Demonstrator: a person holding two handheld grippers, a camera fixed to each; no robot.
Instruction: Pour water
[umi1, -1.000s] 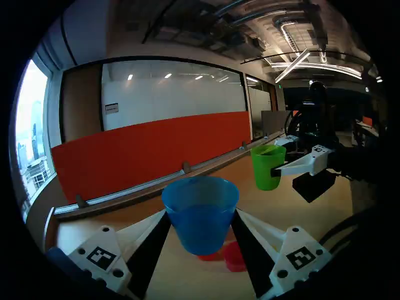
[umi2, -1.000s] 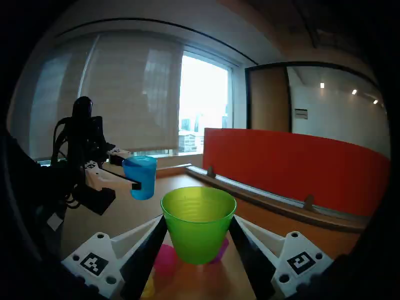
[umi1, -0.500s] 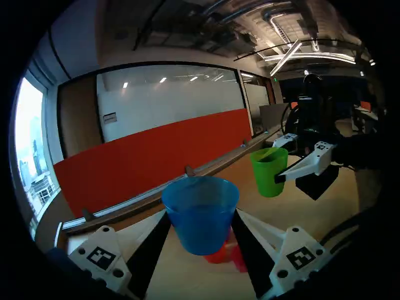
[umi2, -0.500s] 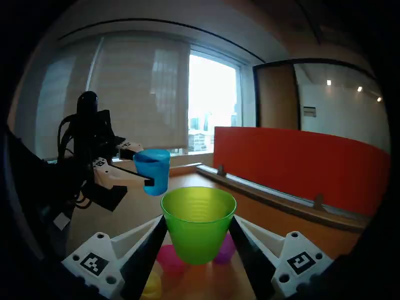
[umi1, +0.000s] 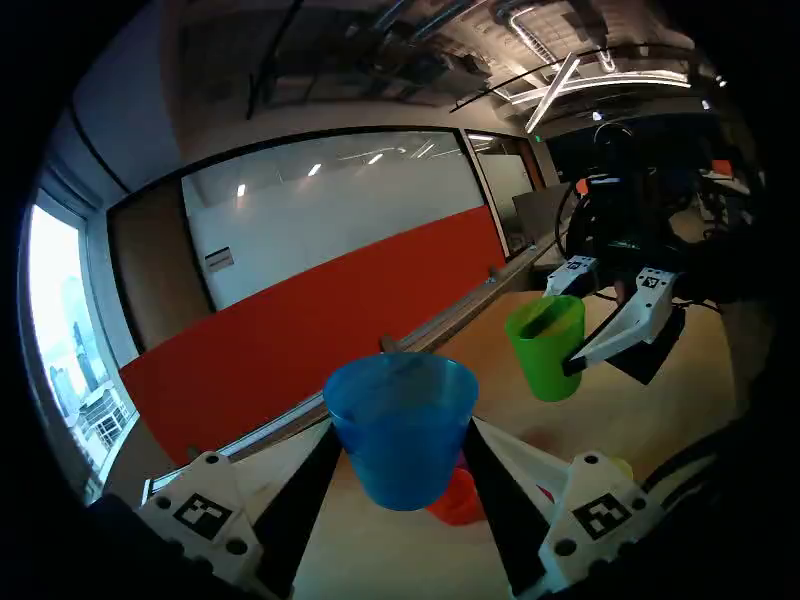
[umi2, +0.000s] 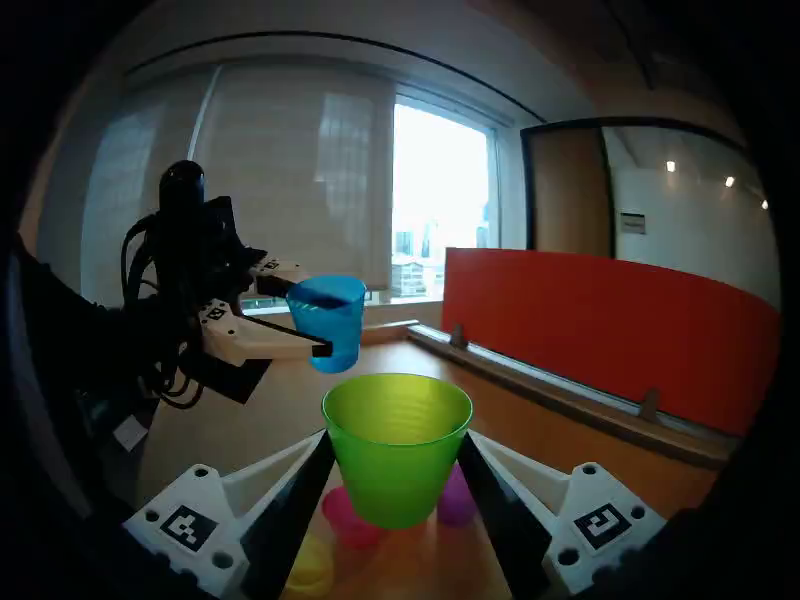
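Note:
My left gripper (umi1: 402, 450) is shut on a blue plastic cup (umi1: 401, 428), held upright above the wooden table (umi1: 390, 560). In the right gripper view the same blue cup (umi2: 328, 320) hangs at upper left, tipped slightly toward me, clamped by the left gripper (umi2: 300, 335). My right gripper (umi2: 398, 465) is shut on a green plastic cup (umi2: 397, 458), held upright. The left gripper view shows that green cup (umi1: 546, 346) at right, leaning, held by the right gripper (umi1: 590, 340). I cannot make out water in either cup.
Small cups lie on the table under the grippers: a red one (umi1: 455, 497), a pink one (umi2: 345, 515), a purple one (umi2: 455, 500) and a yellow one (umi2: 305, 575). An orange partition (umi2: 610, 335) with a rail runs along the table's far edge. Windows (umi2: 435, 220) stand behind.
The two cups have come closer together. The blue cup rose and moved toward the green one in the right gripper view. The left view tilted up, and the green cup leans more.

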